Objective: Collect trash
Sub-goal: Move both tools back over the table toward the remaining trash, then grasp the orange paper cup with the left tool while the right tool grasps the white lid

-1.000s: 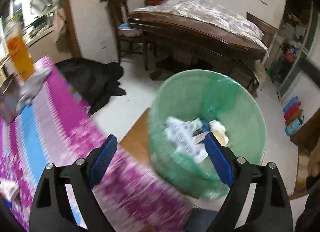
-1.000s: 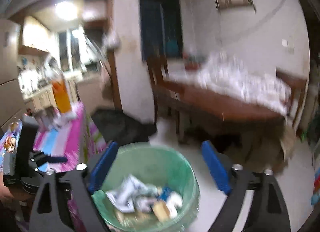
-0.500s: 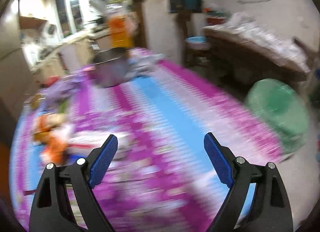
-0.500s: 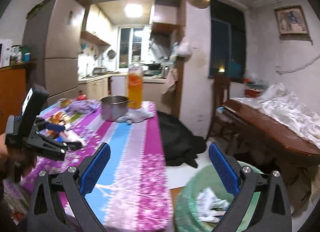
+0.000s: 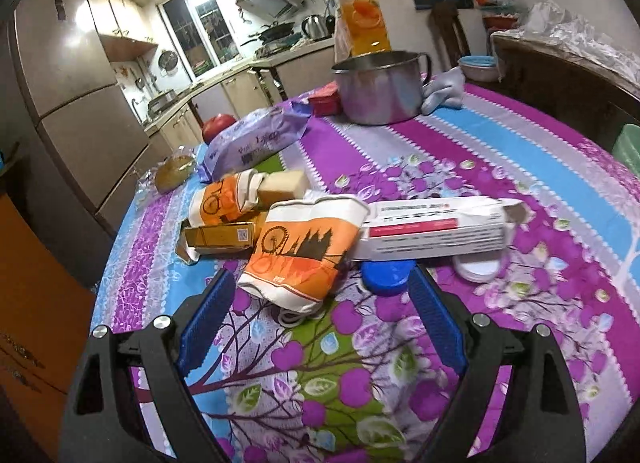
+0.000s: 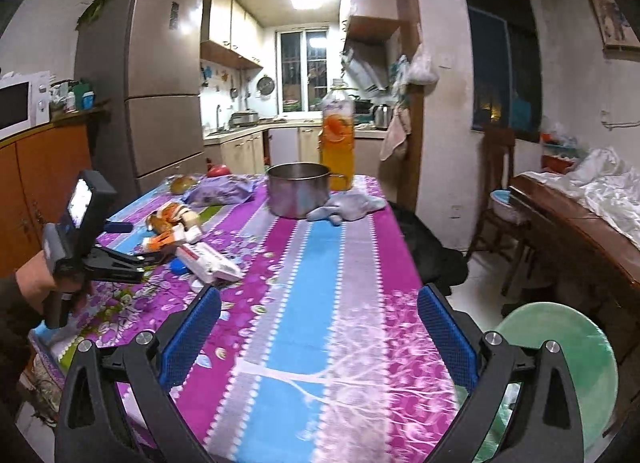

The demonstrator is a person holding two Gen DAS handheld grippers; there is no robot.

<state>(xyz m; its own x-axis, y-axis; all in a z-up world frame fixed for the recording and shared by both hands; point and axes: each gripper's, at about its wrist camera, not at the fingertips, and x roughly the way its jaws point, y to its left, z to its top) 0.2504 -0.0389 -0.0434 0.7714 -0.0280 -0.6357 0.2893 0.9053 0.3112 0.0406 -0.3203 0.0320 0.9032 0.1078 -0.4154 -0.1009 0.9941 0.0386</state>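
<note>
- The left gripper [image 5: 316, 317] hangs with its blue-padded jaws spread wide and nothing between them, just short of the crushed orange-and-white paper cup [image 5: 304, 255] lying on the purple floral tablecloth [image 5: 520, 167]
- The right gripper [image 6: 318, 337], whose jaws have just been opening, stands released and empty over the table's near end, with the pale green plastic bin [image 6: 560, 359] at about four o'clock of it
- The step in hand looks like picking that cup: I would bring the pads down either side of its flattened body, squeezing across the short width, and keep clear of the round blue bottle cap [image 5: 386, 277] at three o'clock of it
- The cup lies on its side, long axis running from seven o'clock to one o'clock in the left wrist view, rolled rim nearest the gripper
- The long white-and-red cardboard box [image 5: 436, 229] touches the cup's far end; its long axis runs roughly nine to three o'clock, so lift the cup straight up to avoid dragging it
</note>
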